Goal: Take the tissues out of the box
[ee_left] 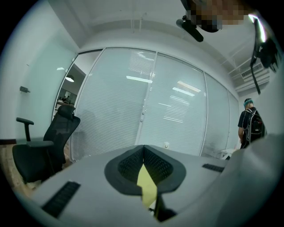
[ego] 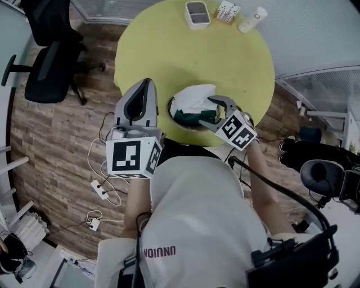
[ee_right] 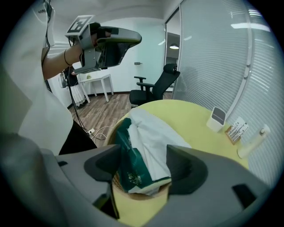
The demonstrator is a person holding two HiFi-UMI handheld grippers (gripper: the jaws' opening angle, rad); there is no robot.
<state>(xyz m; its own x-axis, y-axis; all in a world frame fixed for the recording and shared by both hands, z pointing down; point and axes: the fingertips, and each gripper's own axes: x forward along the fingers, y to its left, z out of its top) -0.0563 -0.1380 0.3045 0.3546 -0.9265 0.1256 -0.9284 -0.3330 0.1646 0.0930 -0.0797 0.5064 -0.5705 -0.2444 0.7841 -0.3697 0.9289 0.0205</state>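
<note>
Yellow table (ego: 169,50), white container (ego: 197,14) beyond, right gripper (ego: 209,111) wide over tissues (ego: 194,97), left gripper (ego: 147,84) closed

Dark green tissue pack (ee_right: 132,170) tilted in round basket (ee_right: 138,195), white tissues (ee_right: 154,142) bulging from top.

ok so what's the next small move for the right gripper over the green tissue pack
Probably lower the open right gripper a little and close on the crumpled white tissue sticking out of the green plastic tissue pack. Its jaws stand apart on either side and press nothing yet.
</note>
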